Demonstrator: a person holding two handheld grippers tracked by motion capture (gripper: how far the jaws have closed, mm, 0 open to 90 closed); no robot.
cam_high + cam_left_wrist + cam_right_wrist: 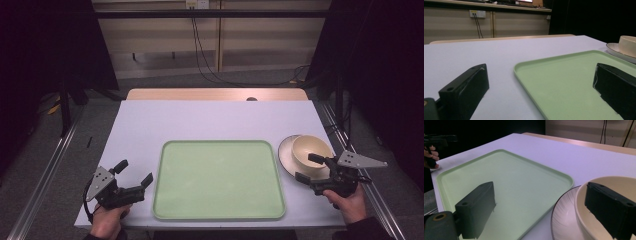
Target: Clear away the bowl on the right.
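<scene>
High view looks down; both low views share the tray.

1. We see a light green tray, bare, in the middle of the table.
2. We note the table's pale lilac cover and a wooden strip along its far edge.
3. We see black cables hanging down the far wall from a socket.

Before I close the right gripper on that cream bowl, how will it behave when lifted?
The bowl looks rigid and glazed, so probably slippery between the right gripper pads. It sits loose on the plate, so a nudge may slide it. Likely breakable if dropped.
</scene>
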